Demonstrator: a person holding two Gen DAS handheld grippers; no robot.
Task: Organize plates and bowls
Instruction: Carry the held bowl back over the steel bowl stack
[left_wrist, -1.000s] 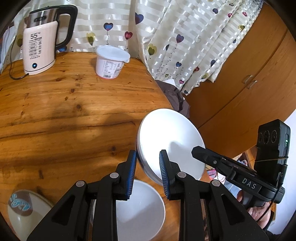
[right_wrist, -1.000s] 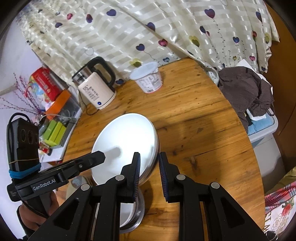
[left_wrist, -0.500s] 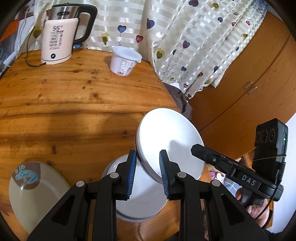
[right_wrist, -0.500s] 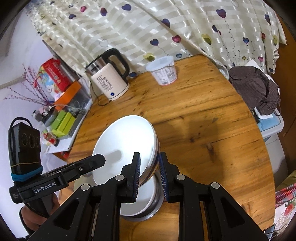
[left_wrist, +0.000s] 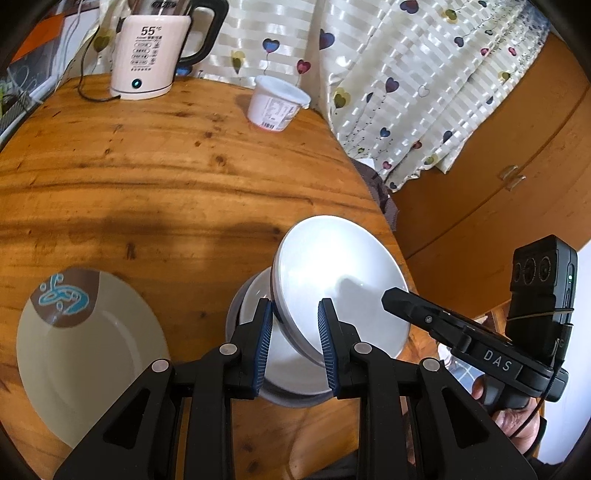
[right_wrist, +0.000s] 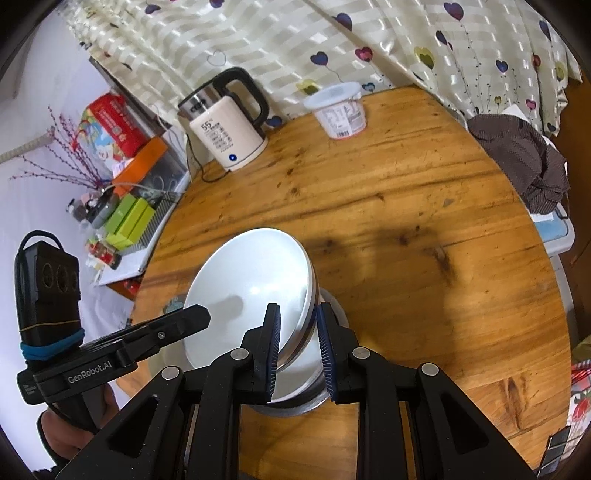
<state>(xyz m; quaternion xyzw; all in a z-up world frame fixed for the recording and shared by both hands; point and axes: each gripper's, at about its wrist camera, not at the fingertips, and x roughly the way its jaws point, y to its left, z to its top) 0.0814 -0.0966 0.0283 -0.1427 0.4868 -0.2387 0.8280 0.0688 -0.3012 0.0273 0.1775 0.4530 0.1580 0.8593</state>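
Seen from both wrist cameras: left gripper (left_wrist: 295, 308) pinching the near rim of a white dish (left_wrist: 332, 273), jaws narrow and closed on its edge; right gripper (right_wrist: 298, 312) clamped the same way on the opposite rim of that white dish (right_wrist: 251, 280). Held tilted in the air between the two tools, above a white bowl (left_wrist: 291, 365) sitting on the round wooden table (left_wrist: 147, 184) near its front edge. Hard to tell whether one dish or a nested pair, given a second grey layer along the edge. Compared with a second ago, lifted higher: more tabletop now in sight, a clearer gap over the bowl below, and a beige patterned plate (left_wrist: 92, 350), then only a sliver at the left, now showing whole. Probably the carry stage of a stacking move, with the dish freed from the bowl and not yet set down anywhere. Likely next: moving across to a stacking spot, perhaps the patterned plate. Further back, untouched, a kettle (left_wrist: 144, 55) and a lidded tub (left_wrist: 275, 107)
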